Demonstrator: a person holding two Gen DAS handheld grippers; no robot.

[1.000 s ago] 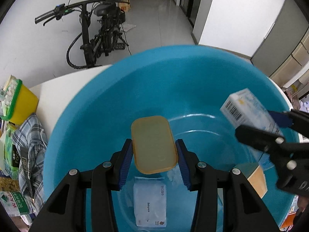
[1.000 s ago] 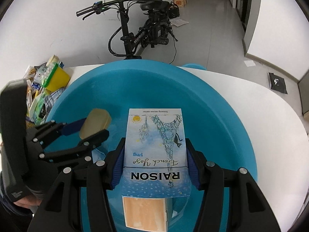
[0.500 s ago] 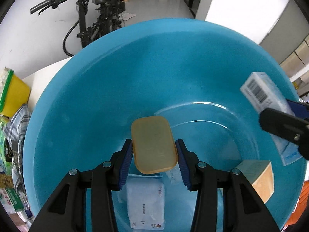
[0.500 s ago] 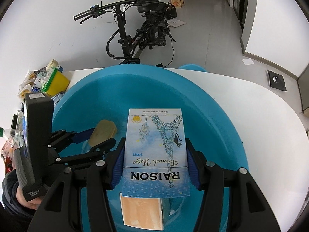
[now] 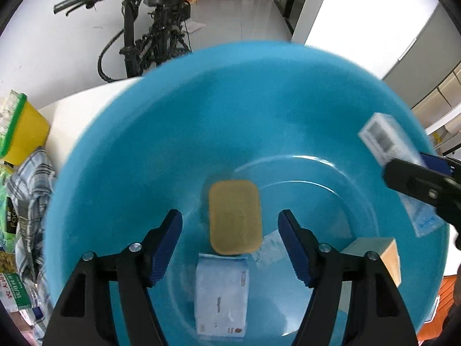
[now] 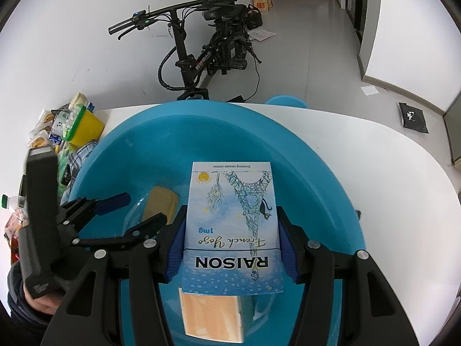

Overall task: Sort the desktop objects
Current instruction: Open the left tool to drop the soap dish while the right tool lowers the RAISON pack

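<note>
Over a big blue basin [image 5: 173, 115] my left gripper [image 5: 230, 225] points steeply down, jaws opening. A yellow-tan soap bar [image 5: 234, 216] lies between the fingers, and neither blue pad [image 5: 168, 239] touches it. The bar rests on the basin floor, overlapping a white tissue pack [image 5: 220, 291]. My right gripper [image 6: 232, 225] is shut on a blue "RAISON" cigarette box [image 6: 230, 190], held above the basin [image 6: 302, 158]. In the right wrist view the left gripper [image 6: 129, 213] and soap [image 6: 160, 206] show at the left. That box [image 5: 386, 141] shows at the left wrist view's right edge.
A tan and orange carton [image 5: 374, 256] lies in the basin under the held box, with a small clear wrapper [image 5: 269, 248] beside the soap. On the white table [image 6: 374, 158], left of the basin, are a yellow container [image 5: 23, 132], checked cloth [image 5: 28, 190] and packets. A bicycle [image 5: 152, 37] stands beyond.
My left gripper's jaws have spread apart and let go of the soap bar, which now lies free in the basin. The right gripper still holds the box in place.
</note>
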